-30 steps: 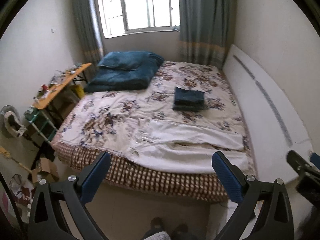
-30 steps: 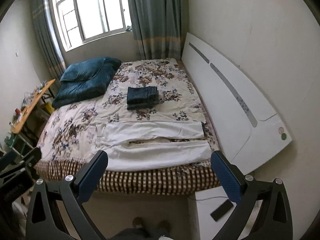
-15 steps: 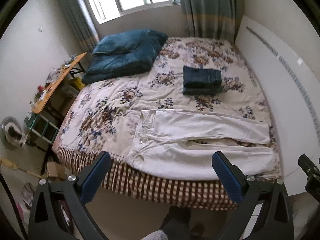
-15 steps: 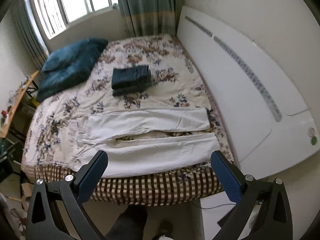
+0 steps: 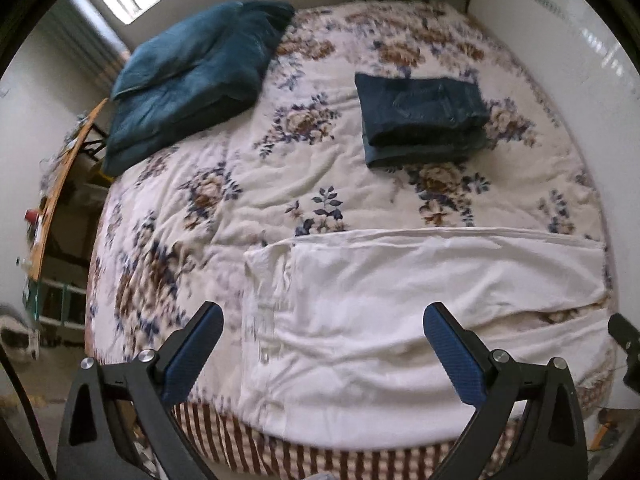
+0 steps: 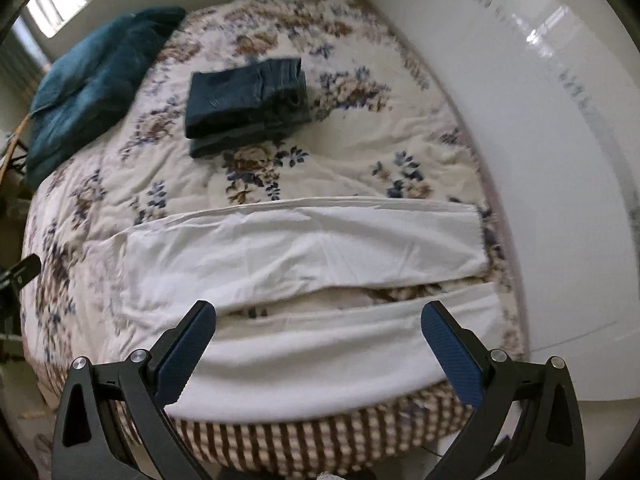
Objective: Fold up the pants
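White pants point(image 5: 400, 312) lie flat across the near edge of the bed, waistband to the left, legs running right. In the right wrist view the pants point(image 6: 304, 256) show both legs with a gap between them. My left gripper point(image 5: 322, 354) is open and empty above the waist and hip part. My right gripper point(image 6: 316, 350) is open and empty above the near leg. Neither touches the cloth.
Folded dark blue jeans point(image 5: 420, 114) lie mid-bed behind the pants. A teal duvet and pillow point(image 5: 188, 80) sit at the far left. A white headboard point(image 6: 540, 160) runs along the right. A cluttered wooden table point(image 5: 56, 196) stands left of the bed.
Both grippers have moved forward and down toward the bed, so the white pants now fill the near view. Both stay open.
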Available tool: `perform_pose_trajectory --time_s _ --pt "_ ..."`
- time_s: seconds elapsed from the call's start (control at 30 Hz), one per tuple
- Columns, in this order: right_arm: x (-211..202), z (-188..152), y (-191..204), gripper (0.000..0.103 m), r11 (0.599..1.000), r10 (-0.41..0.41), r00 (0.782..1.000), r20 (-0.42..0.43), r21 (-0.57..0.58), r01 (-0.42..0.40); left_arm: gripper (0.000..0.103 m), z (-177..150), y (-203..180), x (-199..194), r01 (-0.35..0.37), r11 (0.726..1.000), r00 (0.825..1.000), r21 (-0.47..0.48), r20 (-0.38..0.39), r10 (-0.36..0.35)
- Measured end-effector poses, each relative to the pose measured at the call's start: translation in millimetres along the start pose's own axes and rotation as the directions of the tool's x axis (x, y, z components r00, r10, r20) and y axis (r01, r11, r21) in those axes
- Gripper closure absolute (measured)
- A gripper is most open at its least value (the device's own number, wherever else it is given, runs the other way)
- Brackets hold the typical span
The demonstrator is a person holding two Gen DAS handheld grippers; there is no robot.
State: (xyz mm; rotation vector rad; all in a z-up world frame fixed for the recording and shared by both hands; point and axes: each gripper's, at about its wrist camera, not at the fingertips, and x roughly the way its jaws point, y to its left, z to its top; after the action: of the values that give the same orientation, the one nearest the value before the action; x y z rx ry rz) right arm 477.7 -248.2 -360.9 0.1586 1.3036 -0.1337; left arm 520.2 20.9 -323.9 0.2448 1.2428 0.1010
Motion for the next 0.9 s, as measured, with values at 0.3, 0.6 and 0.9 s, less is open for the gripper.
perform_pose_trajectory --time_s 0.3,0.6,0.9 --pt "181.6 79.9 37.1 0.000 0.974 -0.044 0.985 -0.164 -0.225 0.006 0.002 58.2 -38.1 158.7 0.011 0.971 0.993 0.238 -0.118 0.018" --pt "323.6 113.5 90.3 0.000 0.739 -0.149 0.913 -0.380 -0.656 -0.153 0.015 64.8 -102.8 307.4 0.222 0.794 0.937 0.567 -0.350 -0.012" --pt "391.9 105.6 119.7 0.024 0.551 -0.236 0.811 -0.535 -0.761 -0.341 0.040 75.0 -122.4 357.0 0.432 0.684 0.848 0.587 -0.522 -0.088"
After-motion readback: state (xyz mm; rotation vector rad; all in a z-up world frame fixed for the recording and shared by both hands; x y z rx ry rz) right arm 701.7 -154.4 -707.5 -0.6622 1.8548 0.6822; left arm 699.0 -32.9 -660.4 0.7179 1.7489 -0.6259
